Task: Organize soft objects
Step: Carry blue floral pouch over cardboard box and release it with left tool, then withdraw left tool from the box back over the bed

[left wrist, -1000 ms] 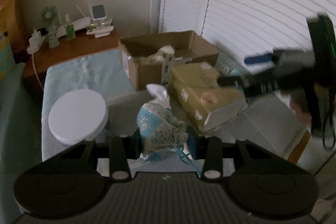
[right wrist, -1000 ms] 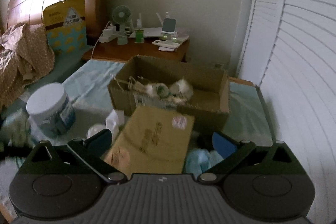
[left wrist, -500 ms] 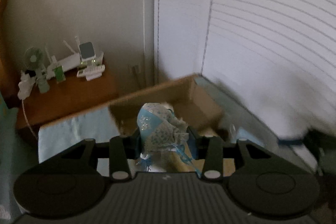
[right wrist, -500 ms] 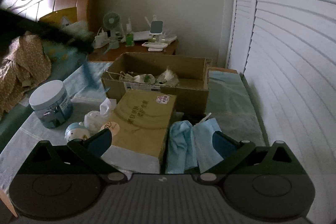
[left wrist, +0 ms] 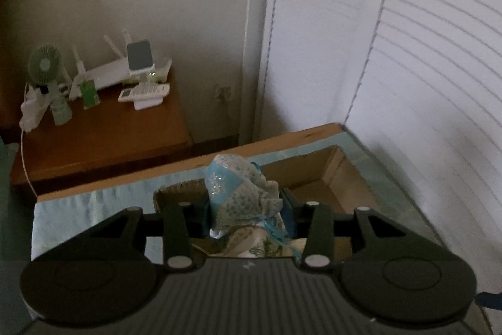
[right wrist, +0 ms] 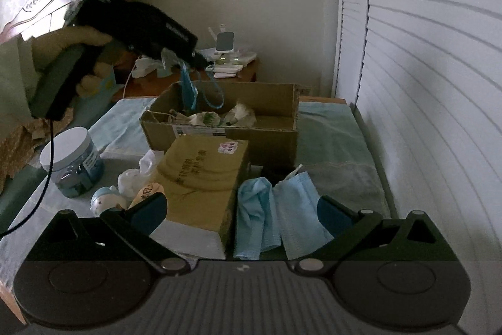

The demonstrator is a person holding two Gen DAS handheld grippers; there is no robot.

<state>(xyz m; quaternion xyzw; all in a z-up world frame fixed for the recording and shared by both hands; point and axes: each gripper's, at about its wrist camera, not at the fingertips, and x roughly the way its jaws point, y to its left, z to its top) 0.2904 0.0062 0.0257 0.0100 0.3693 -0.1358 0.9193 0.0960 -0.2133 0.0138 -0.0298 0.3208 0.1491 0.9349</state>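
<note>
1. A blue floral fabric pouch (left wrist: 243, 193) is clamped between the fingers of the left gripper (left wrist: 244, 209), with its ribbon dangling below them.
2. The pouch is held right above the open cardboard box (right wrist: 219, 118), just ahead of the fingertips; it is not yet released.
3. Several soft items (right wrist: 219, 116) are already seen lying inside the box, so part of the sorting is judged done.
4. The right gripper (right wrist: 241, 209) is kept with its fingers wide apart and nothing clamped.
5. Two blue face masks (right wrist: 276, 209) are seen lying between those spread fingers, beside the closed brown carton (right wrist: 200, 178).
6. A white crumpled bag (right wrist: 138, 175) and a small plush figure (right wrist: 105, 200) near the left finger are left, seemingly awaiting pickup.
</note>
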